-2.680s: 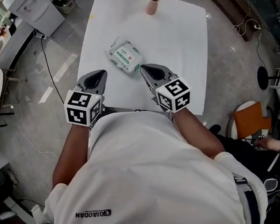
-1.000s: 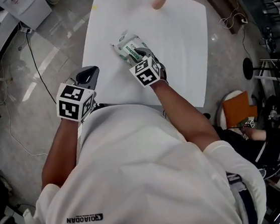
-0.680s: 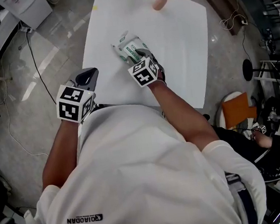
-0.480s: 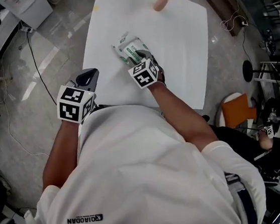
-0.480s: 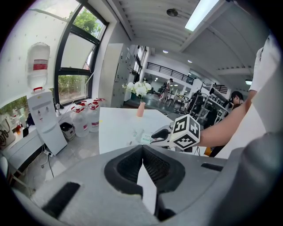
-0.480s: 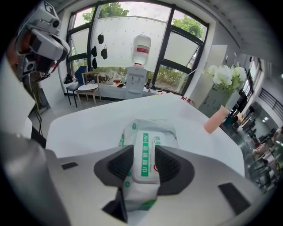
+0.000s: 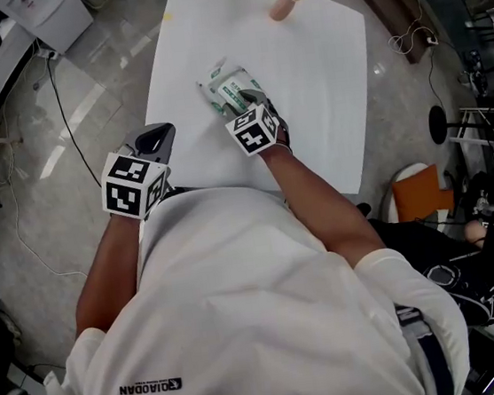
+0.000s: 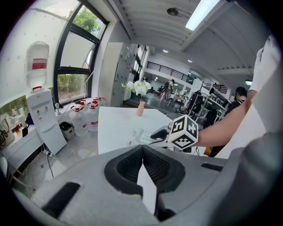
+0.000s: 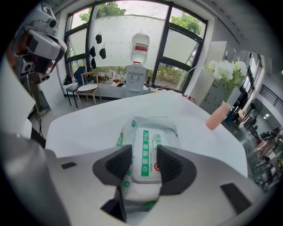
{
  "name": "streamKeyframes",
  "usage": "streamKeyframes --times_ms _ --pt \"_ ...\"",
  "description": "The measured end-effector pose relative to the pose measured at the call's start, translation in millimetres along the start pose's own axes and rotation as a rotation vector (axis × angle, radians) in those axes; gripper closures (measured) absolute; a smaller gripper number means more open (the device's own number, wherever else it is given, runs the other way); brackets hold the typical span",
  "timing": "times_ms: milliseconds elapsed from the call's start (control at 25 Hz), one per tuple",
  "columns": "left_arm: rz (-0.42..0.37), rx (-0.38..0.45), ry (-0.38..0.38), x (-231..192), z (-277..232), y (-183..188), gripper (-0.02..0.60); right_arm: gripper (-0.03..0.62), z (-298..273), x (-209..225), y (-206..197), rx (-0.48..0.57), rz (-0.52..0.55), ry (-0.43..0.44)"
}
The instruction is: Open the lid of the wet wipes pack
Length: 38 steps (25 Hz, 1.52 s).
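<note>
The wet wipes pack [image 7: 226, 85], white and green with a flat lid [image 9: 148, 149], lies on the white table [image 7: 320, 67]. My right gripper [image 7: 256, 103] points down over its near end. Its jaws are opening, with the lid's near end between the two pads [image 9: 118, 164], and the lid lies closed. In the right gripper view the right gripper [image 9: 144, 153] straddles the pack [image 9: 150, 132]. My left gripper [image 7: 162, 136] hovers at the table's near left edge, shut and empty. From the left gripper [image 8: 142, 149] the pack [image 8: 142, 137] shows far off.
A pink vase with white flowers [image 7: 281, 2] stands at the table's far end, also in the right gripper view [image 9: 215, 119]. A water dispenser [image 8: 40, 119] and water bottles [image 8: 82, 120] stand left of the table. An orange chair [image 7: 427, 206] is on the right.
The right gripper has reached forward from the table's near edge onto the pack, then barely shifted over the last second. The left gripper has stayed by the table edge.
</note>
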<state>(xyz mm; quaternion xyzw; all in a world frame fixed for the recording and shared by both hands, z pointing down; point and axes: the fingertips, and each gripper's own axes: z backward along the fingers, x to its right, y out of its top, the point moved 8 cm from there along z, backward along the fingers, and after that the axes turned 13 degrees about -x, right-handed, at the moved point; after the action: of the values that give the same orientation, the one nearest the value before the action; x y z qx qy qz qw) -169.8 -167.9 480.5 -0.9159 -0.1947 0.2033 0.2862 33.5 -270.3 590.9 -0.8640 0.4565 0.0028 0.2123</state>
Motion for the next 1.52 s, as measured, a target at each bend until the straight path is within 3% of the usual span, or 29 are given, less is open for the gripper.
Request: streamKeyframes --times_ms 560,920,1200,1520 --pt "-0.018 0.01 -0.011 1 -4 11 0.572 0.457 2 18 -9 0.018 -0.27 0.196" --pt "-0.043 0.013 -0.013 8 -9 19 0.572 0.519 15 29 -10 0.077 -0.366 0.278" --pt "-0.048 0.011 -0.014 11 -11 22 0.572 0.537 28 46 -12 0.136 -0.407 0.262" --pt "-0.048 0.017 -0.01 16 -15 27 0.572 0.566 27 85 -25 0.13 -0.415 0.154"
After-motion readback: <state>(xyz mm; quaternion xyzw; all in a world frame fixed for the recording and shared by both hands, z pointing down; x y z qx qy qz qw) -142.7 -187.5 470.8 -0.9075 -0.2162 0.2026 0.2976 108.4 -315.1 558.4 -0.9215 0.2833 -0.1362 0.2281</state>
